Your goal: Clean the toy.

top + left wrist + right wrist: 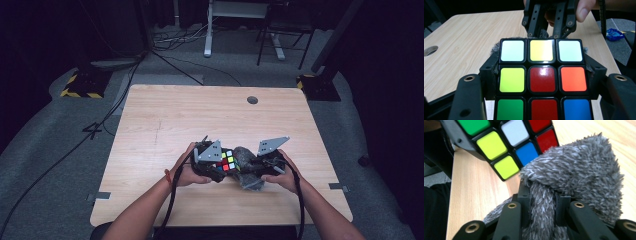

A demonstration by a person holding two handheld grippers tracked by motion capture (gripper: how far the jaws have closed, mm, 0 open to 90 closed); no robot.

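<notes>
Multicoloured plastic puzzle cube (543, 82) clamped in left gripper (212, 165), near table edge.
Fuzzy grey cloth (574, 175) pinched in right gripper (260, 167), apparently touching cube's right side.

Glossy plastic cube (541, 75), fluffy grey cloth (579, 167), matt wooden table (200, 115).

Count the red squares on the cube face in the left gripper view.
2: both in the middle column of the cube, centre square and bottom-middle square. The bottom row is cut off.

Left gripper (216, 165) fingers clamped, right gripper (261, 165) fingers pinched, facing.
</notes>
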